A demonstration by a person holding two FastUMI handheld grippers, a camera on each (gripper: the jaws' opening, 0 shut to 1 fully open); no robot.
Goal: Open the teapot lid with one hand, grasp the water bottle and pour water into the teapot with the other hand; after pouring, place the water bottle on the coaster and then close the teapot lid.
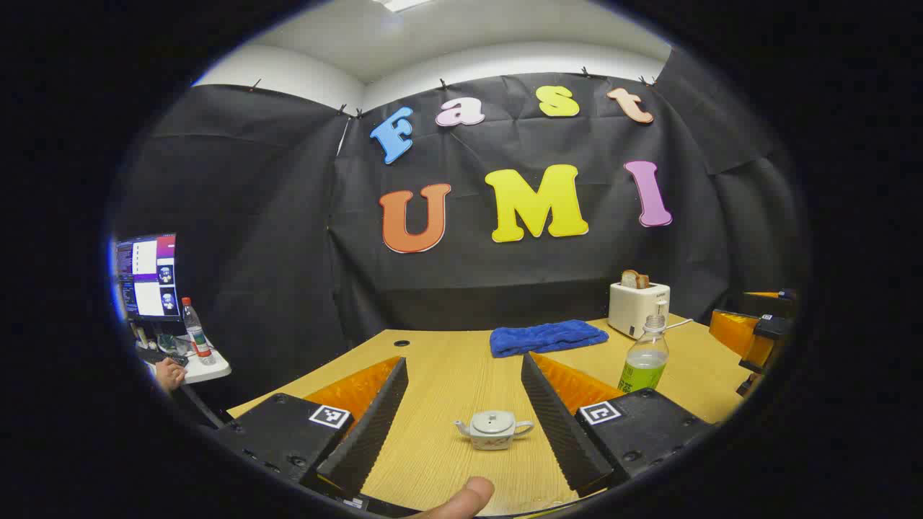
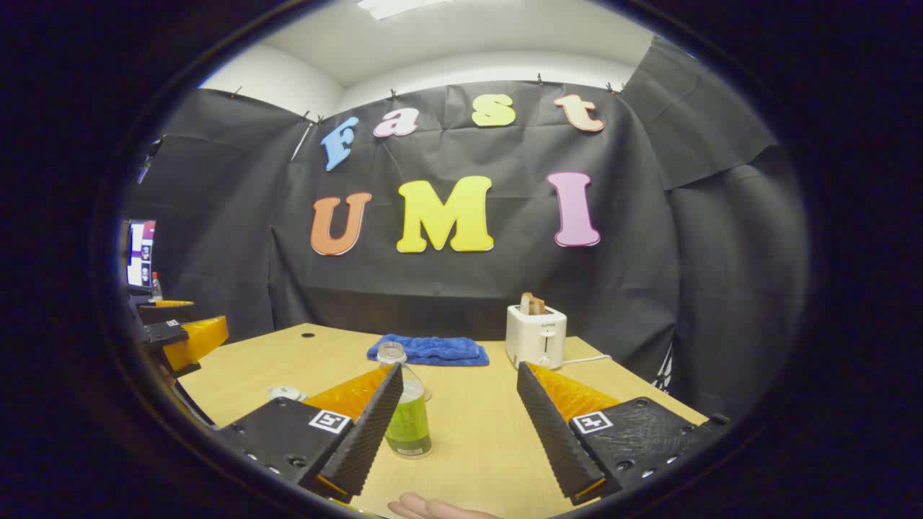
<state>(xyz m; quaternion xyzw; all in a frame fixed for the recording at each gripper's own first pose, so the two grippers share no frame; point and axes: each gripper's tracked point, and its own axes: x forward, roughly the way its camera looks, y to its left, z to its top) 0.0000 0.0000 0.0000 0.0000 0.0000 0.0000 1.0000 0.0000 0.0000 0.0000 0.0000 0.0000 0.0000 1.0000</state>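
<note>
Desk (image 1: 447, 367): light wood, set against the black booth wall.

Teapot (image 1: 494, 429): small, pale, lid on, upright on the desk. In the left gripper view it stands between the spread fingers, touching neither. In the right gripper view only its top (image 2: 287, 393) peeks out behind the left-hand finger.

Bottle (image 1: 644, 356): clear, uncapped, part full of green liquid, upright on the desk to the right of the teapot and a little farther back. In the right gripper view it (image 2: 407, 411) stands just beside the left-hand finger and is partly hidden by it; whether they touch cannot be told.

Left gripper (image 1: 465, 414): fingers wide open, holding nothing, low over the desk, pointed at the teapot. A fingertip of the holding hand (image 1: 461, 499) shows at the bottom edge. Seen from the right gripper view at the far left (image 2: 177, 335).

Right gripper (image 2: 458, 422): fingers wide open, holding nothing. Seen from the left gripper view at the far right (image 1: 757, 339), beyond the bottle.

Towel (image 1: 548, 337): blue, folded, behind the teapot near the wall.

Toaster (image 1: 638, 308): white, bread in the slot, behind the bottle, right of the towel.

Monitor (image 1: 146, 276): lit, far left of the teapot, off the desk, with a second bottle (image 1: 196, 331) beside it.
</note>
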